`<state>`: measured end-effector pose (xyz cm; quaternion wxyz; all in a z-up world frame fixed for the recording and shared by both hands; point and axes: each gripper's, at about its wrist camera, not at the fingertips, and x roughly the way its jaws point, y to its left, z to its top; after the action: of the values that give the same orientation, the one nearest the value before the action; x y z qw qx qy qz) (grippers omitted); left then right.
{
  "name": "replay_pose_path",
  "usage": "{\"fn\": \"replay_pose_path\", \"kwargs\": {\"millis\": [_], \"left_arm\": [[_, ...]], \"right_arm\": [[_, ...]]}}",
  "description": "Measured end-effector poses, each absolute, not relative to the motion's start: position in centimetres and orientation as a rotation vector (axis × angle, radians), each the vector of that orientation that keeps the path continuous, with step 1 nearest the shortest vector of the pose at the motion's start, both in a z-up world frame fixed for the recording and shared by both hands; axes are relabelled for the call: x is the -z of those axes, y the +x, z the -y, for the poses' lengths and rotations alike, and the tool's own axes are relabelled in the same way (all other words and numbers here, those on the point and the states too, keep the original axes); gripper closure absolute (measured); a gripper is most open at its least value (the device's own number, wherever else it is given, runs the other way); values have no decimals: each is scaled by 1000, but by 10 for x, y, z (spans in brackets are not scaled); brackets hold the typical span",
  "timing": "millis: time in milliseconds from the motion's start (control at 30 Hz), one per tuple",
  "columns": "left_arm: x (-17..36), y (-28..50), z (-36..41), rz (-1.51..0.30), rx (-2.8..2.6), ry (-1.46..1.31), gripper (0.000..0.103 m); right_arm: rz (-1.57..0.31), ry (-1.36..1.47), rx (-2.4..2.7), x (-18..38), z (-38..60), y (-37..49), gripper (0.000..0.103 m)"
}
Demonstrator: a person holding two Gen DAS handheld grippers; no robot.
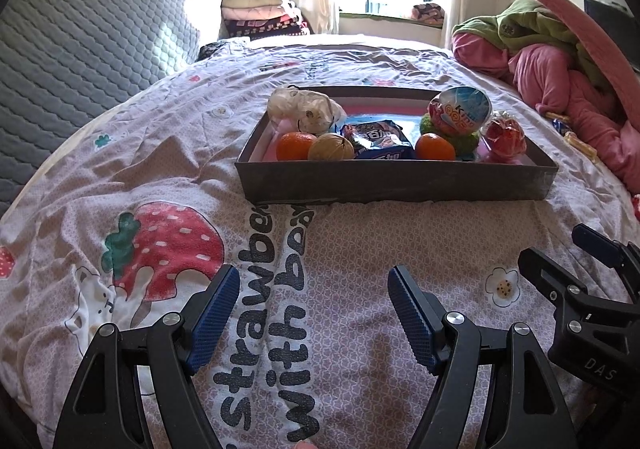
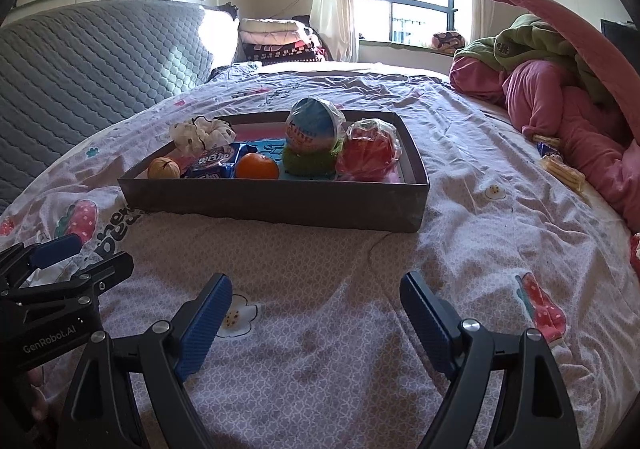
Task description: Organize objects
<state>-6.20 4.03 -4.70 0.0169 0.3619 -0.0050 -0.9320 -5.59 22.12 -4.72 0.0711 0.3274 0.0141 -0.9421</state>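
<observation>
A dark shallow box (image 1: pixel 392 179) (image 2: pixel 276 201) sits on the bed ahead of both grippers. It holds two oranges (image 1: pixel 295 145) (image 2: pixel 257 165), a walnut (image 1: pixel 330 147) (image 2: pixel 163 169), a blue snack packet (image 1: pixel 380 141) (image 2: pixel 216 165), a large Kinder egg (image 1: pixel 460 109) (image 2: pixel 314 125) on a green pad, a red wrapped item (image 1: pixel 505 135) (image 2: pixel 370 151) and a white scrunchie (image 1: pixel 304 109) (image 2: pixel 198 135). My left gripper (image 1: pixel 314 309) is open and empty above the sheet. My right gripper (image 2: pixel 316 313) is open and empty too.
A patterned bedsheet (image 1: pixel 160 169) covers the bed. A pile of pink and green bedding (image 1: pixel 560 61) (image 2: pixel 560 89) lies at the right, with small snack packets (image 2: pixel 560 165) beside it. A grey quilted headboard (image 1: pixel 80 49) stands at the left. The right gripper shows in the left wrist view (image 1: pixel 592 289).
</observation>
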Motion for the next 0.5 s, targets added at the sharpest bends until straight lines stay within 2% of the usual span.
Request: {"fn": "replay_pose_path", "kwargs": {"millis": [500], "left_arm": [[49, -64, -41, 11, 2891, 1146, 25]], "right_arm": [[-32, 996, 2836, 48, -221, -56, 17]]}}
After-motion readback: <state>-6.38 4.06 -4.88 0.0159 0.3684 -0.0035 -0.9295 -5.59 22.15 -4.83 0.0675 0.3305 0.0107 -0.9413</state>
